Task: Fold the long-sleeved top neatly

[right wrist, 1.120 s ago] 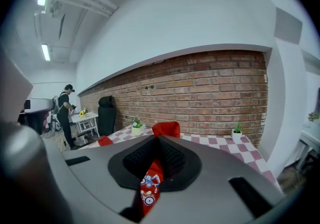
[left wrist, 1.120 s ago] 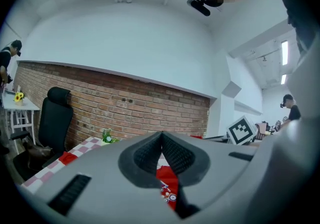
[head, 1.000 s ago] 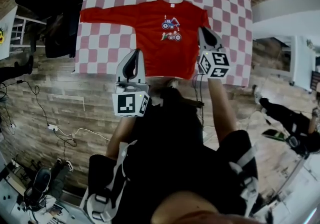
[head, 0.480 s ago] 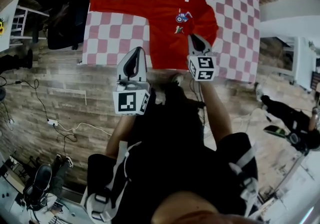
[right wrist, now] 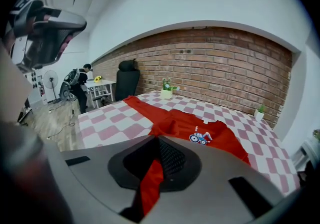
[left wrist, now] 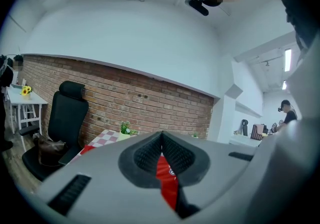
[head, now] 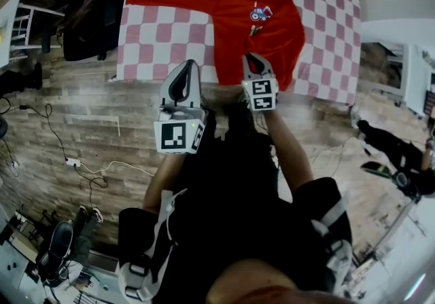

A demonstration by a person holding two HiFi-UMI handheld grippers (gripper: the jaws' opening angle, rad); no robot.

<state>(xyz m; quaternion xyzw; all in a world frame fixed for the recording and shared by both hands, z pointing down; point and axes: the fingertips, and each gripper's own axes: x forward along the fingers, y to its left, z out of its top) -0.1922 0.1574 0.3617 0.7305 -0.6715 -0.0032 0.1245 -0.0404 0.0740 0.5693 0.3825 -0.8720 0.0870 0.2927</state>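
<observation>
Barely started: red long-sleeved top point(head: 255, 34) lies on pink-checked table point(head: 163, 37) just ahead of both grippers, one sleeve stretched out flat. The left gripper point(head: 187, 66) is pressed together, empty; the right gripper point(head: 253, 58) pinches red fabric near the hem. Body folds all remain.

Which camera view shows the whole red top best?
Head view: the red top shows nearly whole, one sleeve outstretched. Right gripper view loses its near part behind the jaws; left gripper view shows a sliver.
</observation>
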